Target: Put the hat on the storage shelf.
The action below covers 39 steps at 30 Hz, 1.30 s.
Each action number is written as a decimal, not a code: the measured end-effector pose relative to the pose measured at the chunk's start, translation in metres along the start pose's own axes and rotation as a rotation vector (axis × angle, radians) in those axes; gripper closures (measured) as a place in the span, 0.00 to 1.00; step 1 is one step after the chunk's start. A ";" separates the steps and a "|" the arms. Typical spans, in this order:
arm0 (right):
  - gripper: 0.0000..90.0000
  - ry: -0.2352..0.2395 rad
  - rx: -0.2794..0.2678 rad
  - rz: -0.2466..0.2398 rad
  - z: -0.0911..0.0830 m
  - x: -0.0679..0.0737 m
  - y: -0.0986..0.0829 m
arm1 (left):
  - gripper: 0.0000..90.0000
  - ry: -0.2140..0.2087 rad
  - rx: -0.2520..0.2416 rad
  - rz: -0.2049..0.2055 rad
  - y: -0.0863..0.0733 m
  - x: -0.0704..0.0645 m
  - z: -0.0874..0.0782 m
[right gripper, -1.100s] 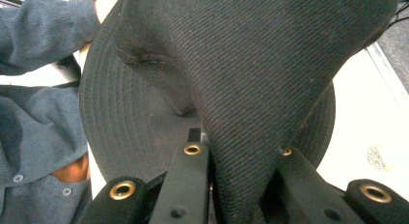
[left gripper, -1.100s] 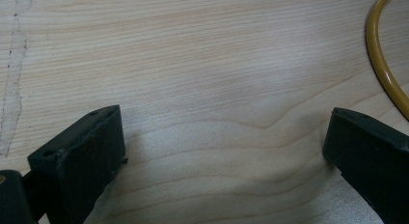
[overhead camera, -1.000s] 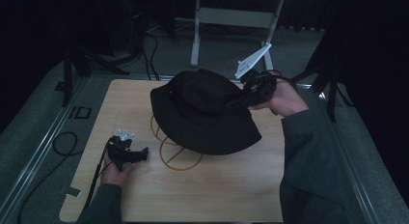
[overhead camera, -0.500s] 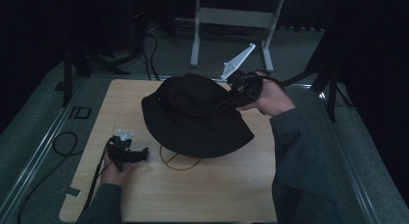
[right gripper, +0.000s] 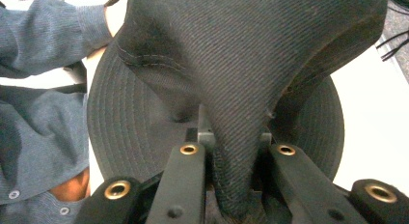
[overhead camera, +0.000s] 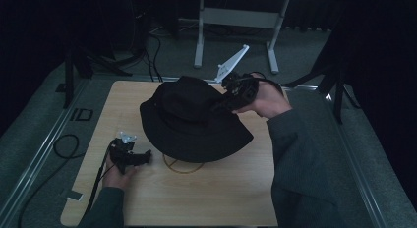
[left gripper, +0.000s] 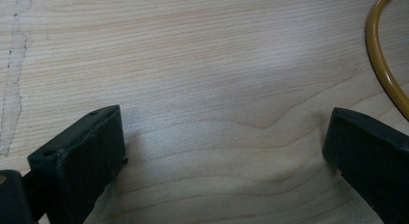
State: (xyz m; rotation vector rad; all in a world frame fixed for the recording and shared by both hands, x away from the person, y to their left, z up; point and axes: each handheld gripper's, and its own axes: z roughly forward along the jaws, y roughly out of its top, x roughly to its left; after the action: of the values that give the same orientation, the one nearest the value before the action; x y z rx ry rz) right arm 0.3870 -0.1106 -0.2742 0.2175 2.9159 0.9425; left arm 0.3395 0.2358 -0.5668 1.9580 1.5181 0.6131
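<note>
Now the black hat point(overhead camera: 189, 121) has drifted left and nearer than a second ago, covering more of the yellow ring point(overhead camera: 183, 166). Its soft twill crown points up, stitched round brim tilted, pinched by the right gripper point(overhead camera: 231, 96). The left gripper point(overhead camera: 132, 156) rests splayed on the pale wooden table point(overhead camera: 226, 188).

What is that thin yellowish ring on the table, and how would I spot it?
Start at the wooden table, then find the black hat held up by the right gripper. The ring lies flat below the hat's near brim, a thin yellow-brown hoop, partly hidden.
</note>
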 end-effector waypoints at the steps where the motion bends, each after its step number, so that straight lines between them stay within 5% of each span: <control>1: 0.92 0.000 0.003 0.005 0.002 0.000 0.001 | 0.01 0.000 -0.001 0.000 0.000 0.000 0.000; 26: 0.81 -0.008 0.116 0.041 0.043 -0.003 0.012 | 0.01 0.001 0.001 0.002 0.000 0.000 0.000; 39: 0.48 -0.065 0.131 0.077 0.039 -0.002 0.008 | 0.01 0.001 0.000 0.001 0.000 0.000 0.000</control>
State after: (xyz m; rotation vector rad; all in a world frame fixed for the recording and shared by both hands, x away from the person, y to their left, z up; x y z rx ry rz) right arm 0.3939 -0.0820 -0.3011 0.3627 2.9298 0.7390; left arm 0.3395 0.2358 -0.5668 1.9588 1.5176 0.6155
